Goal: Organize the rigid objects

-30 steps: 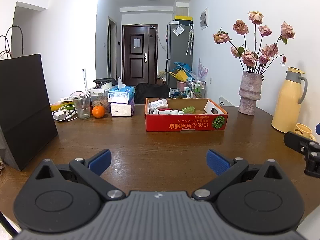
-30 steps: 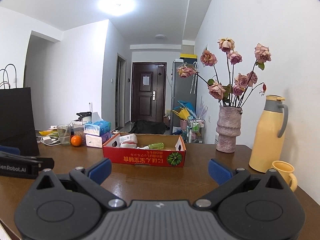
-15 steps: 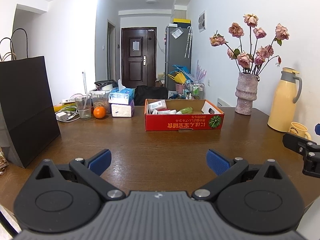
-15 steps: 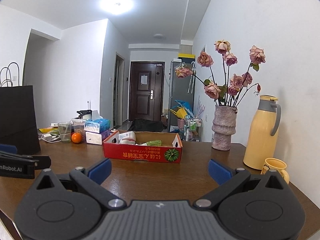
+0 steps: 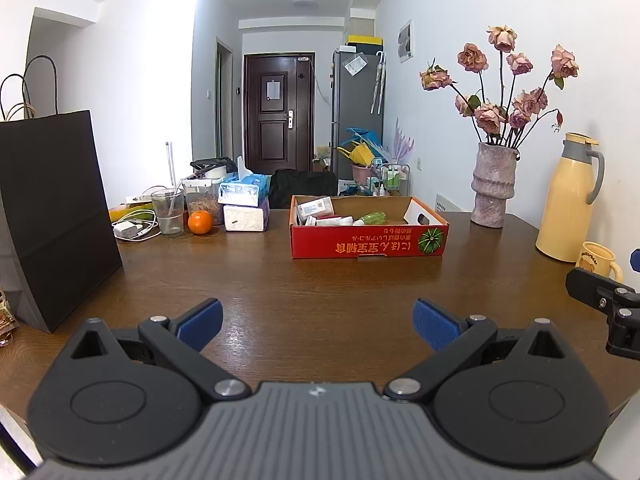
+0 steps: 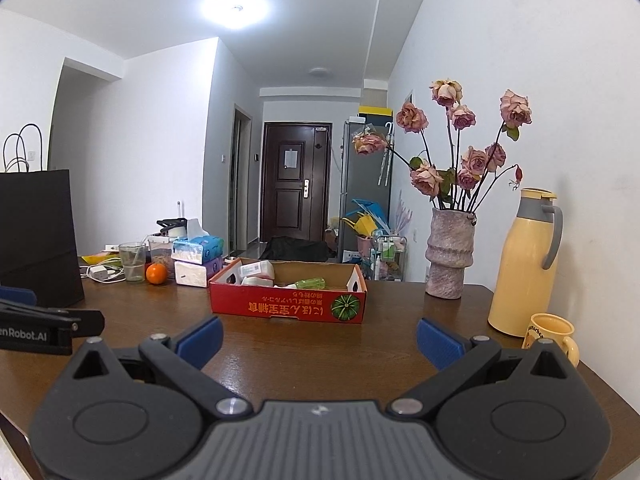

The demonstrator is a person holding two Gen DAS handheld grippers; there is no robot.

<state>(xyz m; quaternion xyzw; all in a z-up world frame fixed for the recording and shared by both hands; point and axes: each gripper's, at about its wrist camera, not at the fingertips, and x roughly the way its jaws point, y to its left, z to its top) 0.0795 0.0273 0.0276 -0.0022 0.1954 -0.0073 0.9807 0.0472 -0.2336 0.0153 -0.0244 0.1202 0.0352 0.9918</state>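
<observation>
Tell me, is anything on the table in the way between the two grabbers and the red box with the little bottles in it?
Nothing visible is. Bare brown table runs from the left gripper and the right gripper up to the red box. The orange, black bag and mug sit off to the sides.

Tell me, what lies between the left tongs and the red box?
Only bare brown table lies between the open left tongs and the red box, as the left wrist view shows.

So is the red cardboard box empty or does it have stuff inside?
Not empty. The open red cardboard box holds white packages and a green bottle.
</observation>
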